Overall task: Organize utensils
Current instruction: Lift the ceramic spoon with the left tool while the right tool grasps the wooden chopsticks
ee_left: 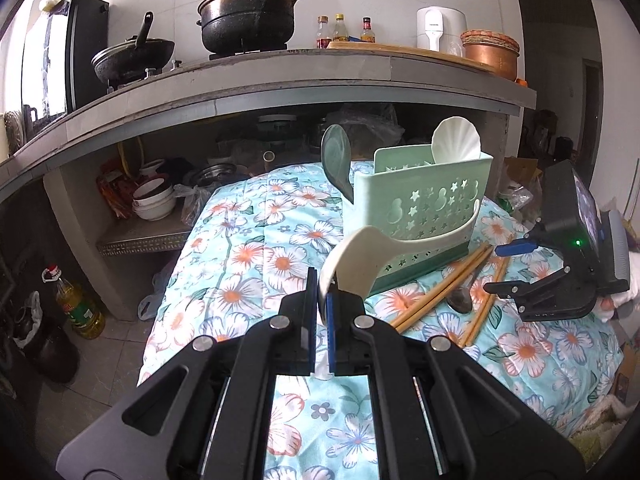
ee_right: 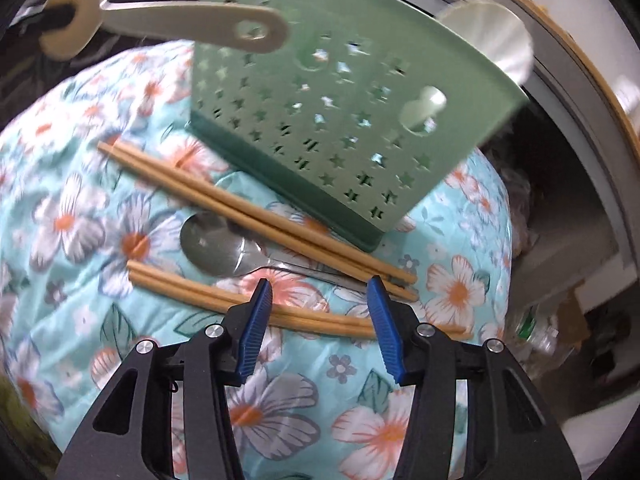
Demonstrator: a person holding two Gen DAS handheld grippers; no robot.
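My left gripper (ee_left: 322, 300) is shut on the bowl of a cream rice paddle (ee_left: 372, 252), held in the air with its handle pointing at the green utensil holder (ee_left: 424, 216). The paddle also shows in the right wrist view (ee_right: 168, 20). The holder (ee_right: 340, 120) contains a white shell-shaped scoop (ee_left: 456, 140), and a grey-green spoon (ee_left: 338, 156) stands at its left end. My right gripper (ee_right: 320, 312) is open above two pairs of wooden chopsticks (ee_right: 256, 216) (ee_right: 208, 292) and a metal spoon (ee_right: 216, 248) lying on the floral cloth. It also shows in the left wrist view (ee_left: 508, 268).
The floral quilt (ee_left: 260, 240) covers the work surface. Behind it is a concrete counter (ee_left: 280, 80) with a black pot (ee_left: 248, 16), a wok (ee_left: 132, 56) and bottles (ee_left: 344, 32). Stacked bowls (ee_left: 154, 200) sit on the shelf beneath. An oil bottle (ee_left: 76, 304) stands on the floor at left.
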